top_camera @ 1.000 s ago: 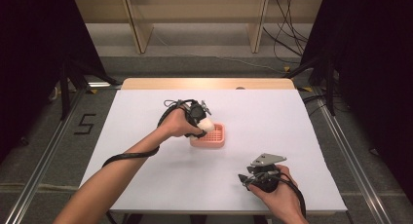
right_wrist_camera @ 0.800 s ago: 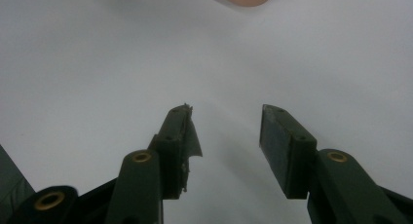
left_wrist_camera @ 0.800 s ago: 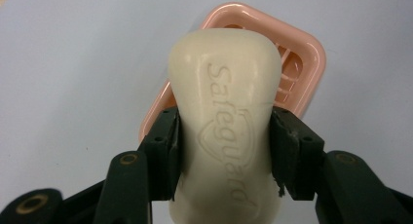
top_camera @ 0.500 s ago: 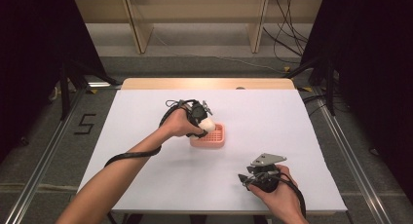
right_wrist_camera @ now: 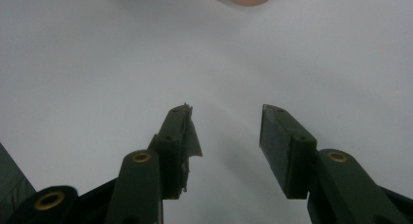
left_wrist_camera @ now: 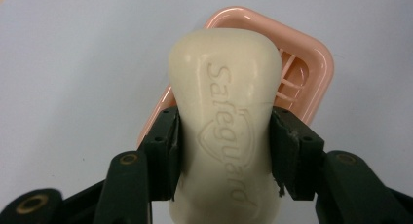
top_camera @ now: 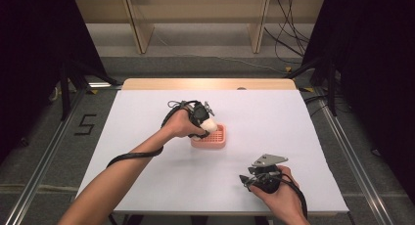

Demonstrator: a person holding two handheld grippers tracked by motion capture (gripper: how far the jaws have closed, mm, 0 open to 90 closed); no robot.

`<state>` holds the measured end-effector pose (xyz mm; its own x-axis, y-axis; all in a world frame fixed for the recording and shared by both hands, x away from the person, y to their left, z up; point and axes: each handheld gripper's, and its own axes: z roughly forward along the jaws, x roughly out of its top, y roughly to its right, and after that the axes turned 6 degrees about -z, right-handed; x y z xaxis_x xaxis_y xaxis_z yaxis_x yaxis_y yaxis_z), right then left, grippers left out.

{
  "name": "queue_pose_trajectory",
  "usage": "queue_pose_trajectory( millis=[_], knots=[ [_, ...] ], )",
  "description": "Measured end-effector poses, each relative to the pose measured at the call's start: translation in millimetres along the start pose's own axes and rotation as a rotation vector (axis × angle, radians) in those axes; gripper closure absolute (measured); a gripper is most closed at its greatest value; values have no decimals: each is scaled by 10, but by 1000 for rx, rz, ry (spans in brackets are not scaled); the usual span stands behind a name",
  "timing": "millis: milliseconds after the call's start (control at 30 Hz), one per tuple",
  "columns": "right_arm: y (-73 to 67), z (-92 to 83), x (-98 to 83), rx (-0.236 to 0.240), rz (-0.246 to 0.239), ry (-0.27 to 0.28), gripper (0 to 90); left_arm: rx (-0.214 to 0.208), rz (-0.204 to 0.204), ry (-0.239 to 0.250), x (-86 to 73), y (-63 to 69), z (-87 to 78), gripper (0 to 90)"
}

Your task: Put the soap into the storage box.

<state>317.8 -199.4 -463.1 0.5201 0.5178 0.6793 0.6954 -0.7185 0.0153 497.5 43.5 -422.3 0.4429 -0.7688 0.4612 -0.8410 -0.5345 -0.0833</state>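
A cream bar of soap stamped "Safeguard" is clamped across its width between my left gripper's two black jaws. It hangs over the left part of a pink slotted soap dish on the white table. From above, that left gripper and the soap sit at the dish's left rim, near the table's middle. My right gripper rests low over bare table at the front right, jaws apart with nothing between them; in the high view the right gripper points left.
The white table has bare surface all round the dish. A wooden strip runs along its far edge. Black cables trail from both grippers. Dark floor, metal rails and wooden shelf legs lie beyond the table.
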Motion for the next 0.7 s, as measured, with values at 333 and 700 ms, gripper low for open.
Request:
queue_pose_trajectory(
  millis=[333,700],
  knots=[
    [3,-4,2,2,-3,-4,554,-4,11,-4,8,6,35,492],
    [5,-5,3,4,-8,-9,554,-13,2,-12,18,13,89,492]
  ],
)
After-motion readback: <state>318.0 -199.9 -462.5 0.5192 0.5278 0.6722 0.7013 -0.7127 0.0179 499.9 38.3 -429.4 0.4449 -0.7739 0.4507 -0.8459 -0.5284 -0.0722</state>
